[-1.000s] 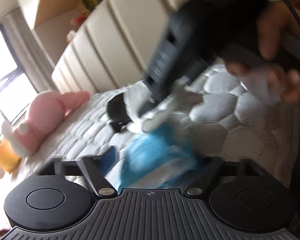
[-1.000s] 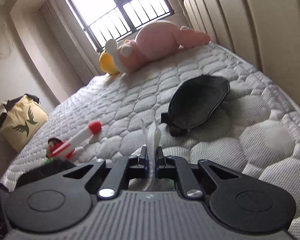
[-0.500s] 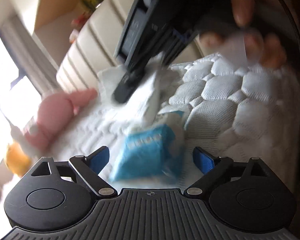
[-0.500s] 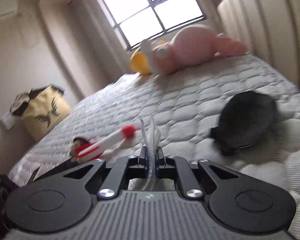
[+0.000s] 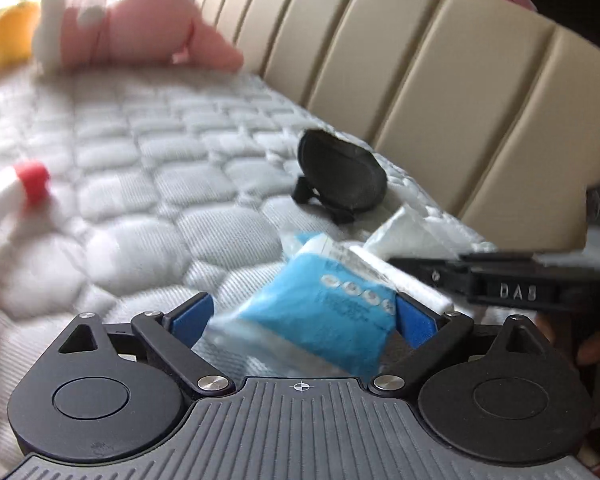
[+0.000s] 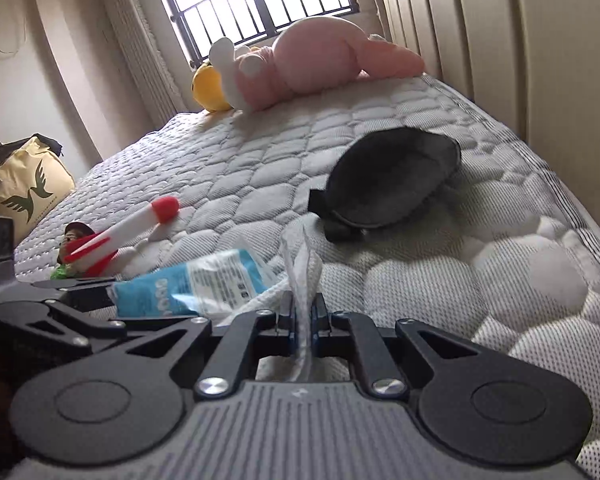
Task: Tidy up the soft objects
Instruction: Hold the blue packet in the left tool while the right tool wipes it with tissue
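Note:
A blue and white tissue packet (image 5: 320, 308) lies on the quilted mattress (image 5: 160, 184) between the fingers of my left gripper (image 5: 302, 316). That gripper's jaws are opening wide and its blue pads (image 5: 192, 316) do not press the packet. My right gripper (image 6: 304, 312) is shut on a white tissue (image 6: 302, 264) that sticks up between its pads. In the left wrist view the right gripper (image 5: 500, 280) comes in from the right with the white tissue (image 5: 404, 236). In the right wrist view the blue packet (image 6: 196, 280) sits just left of the tissue.
A black padded pouch (image 6: 392, 180) lies near the beige headboard (image 5: 420, 80). A pink plush (image 6: 320, 60) and a yellow plush (image 6: 210, 88) lie at the far end under the window. A red and white rocket toy (image 6: 120, 236) lies to the left. A yellow bag (image 6: 20, 188) stands beside the bed.
My left gripper has opened wide, let go of the blue packet and rolled level. The right gripper, still shut on the tissue, went from above the packet to its right.

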{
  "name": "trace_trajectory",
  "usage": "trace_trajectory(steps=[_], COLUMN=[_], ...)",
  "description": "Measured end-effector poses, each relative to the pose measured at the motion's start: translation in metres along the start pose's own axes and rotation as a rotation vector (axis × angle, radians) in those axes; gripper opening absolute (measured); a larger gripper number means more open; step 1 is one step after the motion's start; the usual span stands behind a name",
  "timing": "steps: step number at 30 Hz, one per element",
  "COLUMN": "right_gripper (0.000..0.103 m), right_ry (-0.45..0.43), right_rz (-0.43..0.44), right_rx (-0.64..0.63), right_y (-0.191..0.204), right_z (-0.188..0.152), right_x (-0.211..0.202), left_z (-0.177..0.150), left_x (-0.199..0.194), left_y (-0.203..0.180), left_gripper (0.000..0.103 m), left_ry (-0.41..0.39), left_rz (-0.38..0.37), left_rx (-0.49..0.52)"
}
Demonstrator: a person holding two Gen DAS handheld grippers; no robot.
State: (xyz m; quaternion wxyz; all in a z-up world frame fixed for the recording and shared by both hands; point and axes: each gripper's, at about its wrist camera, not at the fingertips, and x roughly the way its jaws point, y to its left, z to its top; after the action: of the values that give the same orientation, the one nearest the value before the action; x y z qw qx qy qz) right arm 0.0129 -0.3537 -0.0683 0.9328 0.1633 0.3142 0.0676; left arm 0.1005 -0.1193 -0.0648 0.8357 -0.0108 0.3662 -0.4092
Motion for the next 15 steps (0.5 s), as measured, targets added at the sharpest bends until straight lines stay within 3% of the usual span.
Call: trace_trajectory(steps=[1, 3, 5, 7, 9, 11, 13, 15], right_gripper=[0.008, 0.008, 0.008, 0.008, 0.008, 0.008, 0.008, 0.008], right_ry=[0.001, -0.016, -0.050, -0.098, -0.141, -0.148, -0.125, -0.080], right_rz=[0.000, 0.000, 0.010, 0.051, 0.115, 0.195, 0.277, 0.260], right_rx=[0.006, 0.009, 0.000, -0.014, -0.030, -0.057, -0.093, -0.139], right_y=[-0.002, -0.002, 0.003, 0.014, 0.029, 0.046, 0.063, 0.075], right_z=[0.001, 0.007, 0.017, 0.029, 0.040, 0.046, 0.048, 0.042], right_x=[-0.001, -0.003, -0.007, -0.014, -0.020, -0.019, -0.013, 0.001], left_z=[-0.003, -0.009, -0.016, -0.025, -0.038, -0.050, -0.060, -0.063], left_x=[-0.001, -0.009, -0.017, -0.024, -0.023, -0.017, -0.011, -0.007], left_y=[-0.002, -0.016, -0.033, -0.059, -0.080, -0.094, -0.099, -0.098], left_gripper=[0.097, 0.071, 0.070, 0.070, 0.070, 0.070, 0.070, 0.070], left_ry=[-0.011, -0.055, -0.106, -0.170, -0.194, -0.195, -0.187, -0.168], left_rz=[0.001, 0.037, 0.094, 0.205, 0.288, 0.337, 0.361, 0.362], left_rx=[0.019, 0.115, 0.247, 0.472, 0.690, 0.842, 0.912, 0.911])
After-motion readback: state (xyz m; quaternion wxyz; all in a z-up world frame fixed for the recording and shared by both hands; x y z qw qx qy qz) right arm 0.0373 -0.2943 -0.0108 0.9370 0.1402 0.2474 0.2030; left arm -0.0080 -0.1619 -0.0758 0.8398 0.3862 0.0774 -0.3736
